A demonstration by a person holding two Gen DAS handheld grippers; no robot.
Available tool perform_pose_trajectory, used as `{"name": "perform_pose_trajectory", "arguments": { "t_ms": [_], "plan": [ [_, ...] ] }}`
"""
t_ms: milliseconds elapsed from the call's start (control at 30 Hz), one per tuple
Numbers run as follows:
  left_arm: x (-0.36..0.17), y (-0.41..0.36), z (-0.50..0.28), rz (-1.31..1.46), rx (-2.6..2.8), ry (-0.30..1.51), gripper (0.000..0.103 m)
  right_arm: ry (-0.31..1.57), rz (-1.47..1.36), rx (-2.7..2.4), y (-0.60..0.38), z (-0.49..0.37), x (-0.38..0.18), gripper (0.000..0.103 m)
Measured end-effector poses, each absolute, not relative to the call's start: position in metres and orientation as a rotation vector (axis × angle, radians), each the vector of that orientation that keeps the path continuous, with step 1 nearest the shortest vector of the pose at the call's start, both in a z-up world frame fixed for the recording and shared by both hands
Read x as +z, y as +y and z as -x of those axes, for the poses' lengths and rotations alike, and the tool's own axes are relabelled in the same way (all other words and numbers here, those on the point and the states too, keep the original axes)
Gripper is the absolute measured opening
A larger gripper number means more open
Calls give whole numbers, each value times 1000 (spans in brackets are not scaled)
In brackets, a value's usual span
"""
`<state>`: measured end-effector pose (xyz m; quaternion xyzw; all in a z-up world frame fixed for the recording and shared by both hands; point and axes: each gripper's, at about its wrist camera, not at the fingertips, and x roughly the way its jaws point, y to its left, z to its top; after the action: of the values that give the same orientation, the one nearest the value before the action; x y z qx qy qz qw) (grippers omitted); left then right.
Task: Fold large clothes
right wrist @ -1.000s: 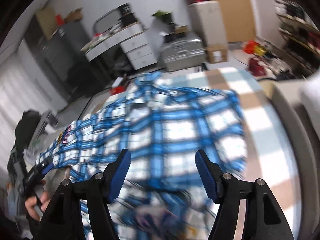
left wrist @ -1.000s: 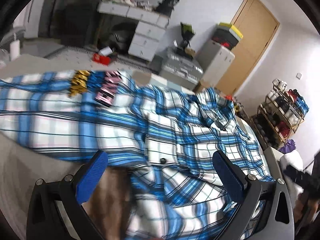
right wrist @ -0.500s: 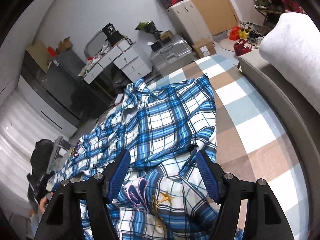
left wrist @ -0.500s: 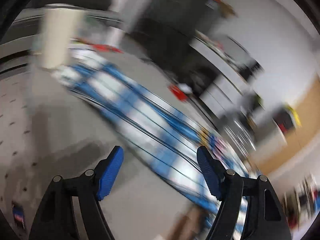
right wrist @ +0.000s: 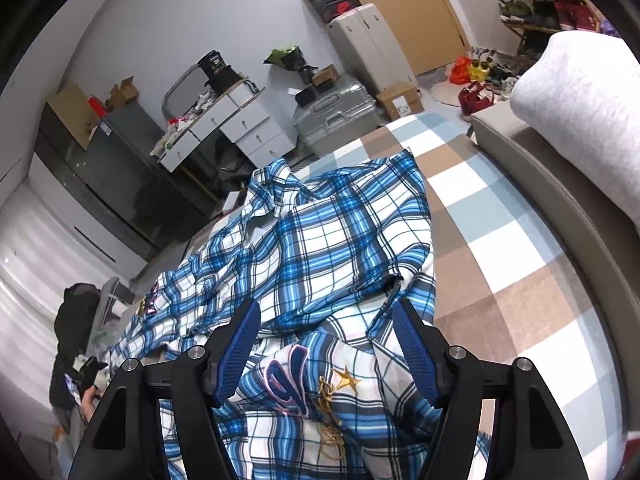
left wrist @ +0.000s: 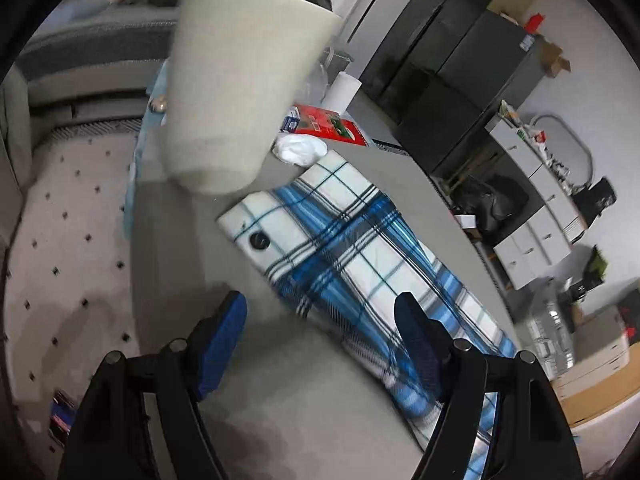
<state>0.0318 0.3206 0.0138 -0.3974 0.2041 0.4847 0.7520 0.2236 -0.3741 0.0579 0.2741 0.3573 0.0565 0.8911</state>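
Observation:
A large blue and white plaid shirt (right wrist: 320,240) lies rumpled on a checked bedspread (right wrist: 500,240). One sleeve (left wrist: 352,256) stretches out over a grey surface in the left wrist view, cuff with a dark button (left wrist: 259,240) at its far end. My left gripper (left wrist: 320,324) is open and empty, just above the sleeve near the cuff. My right gripper (right wrist: 326,334) is open and empty, low over the embroidered part (right wrist: 304,384) of the shirt.
A beige lampshade (left wrist: 236,88) stands close beyond the cuff, with a red box (left wrist: 328,126) and white tissue (left wrist: 300,150) behind it. A grey pillow (right wrist: 580,120) lies on the bed's right edge. A desk, suitcase and shelves stand further back.
My left gripper has swung away from the shirt body to the sleeve's cuff end. My right gripper has drawn back slightly over the embroidered part. Both stayed open.

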Motion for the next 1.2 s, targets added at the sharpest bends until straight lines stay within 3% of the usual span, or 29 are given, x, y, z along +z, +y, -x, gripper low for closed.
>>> {"name": "perform_pose_trajectory", "arguments": {
  "t_ms": [67, 100, 133, 200, 533, 700, 900, 967, 1000, 1033, 1200],
  "plan": [
    [16, 317, -43, 809, 1098, 502, 64, 743, -569, 112, -374, -223, 58, 69],
    [16, 320, -44, 816, 1072, 502, 26, 744, -568, 109, -373, -223, 58, 69],
    [12, 322, -46, 829, 1051, 529, 4, 743, -568, 109, -373, -223, 59, 69],
    [14, 317, -48, 790, 1045, 536, 3, 740, -569, 107, -374, -222, 59, 69],
    [121, 205, -77, 410, 841, 318, 2, 706, -599, 116, -386, -210, 58, 69],
    [180, 76, -132, 268, 470, 233, 2, 662, -626, 94, -404, -190, 63, 69],
    [175, -111, -198, 195, -135, 344, 3, 630, -661, 26, -428, -166, 67, 71],
    [148, -164, -214, 196, -364, 456, 18, 635, -665, 12, -433, -161, 64, 72],
    [129, -191, -221, 182, -474, 546, 40, 643, -665, 8, -435, -161, 62, 72],
    [111, -211, -224, 159, -531, 632, 51, 648, -664, 4, -436, -160, 61, 72],
    [69, -216, -198, 133, -495, 704, 53, 677, -648, -11, -445, -166, 56, 72]
  ]
}}
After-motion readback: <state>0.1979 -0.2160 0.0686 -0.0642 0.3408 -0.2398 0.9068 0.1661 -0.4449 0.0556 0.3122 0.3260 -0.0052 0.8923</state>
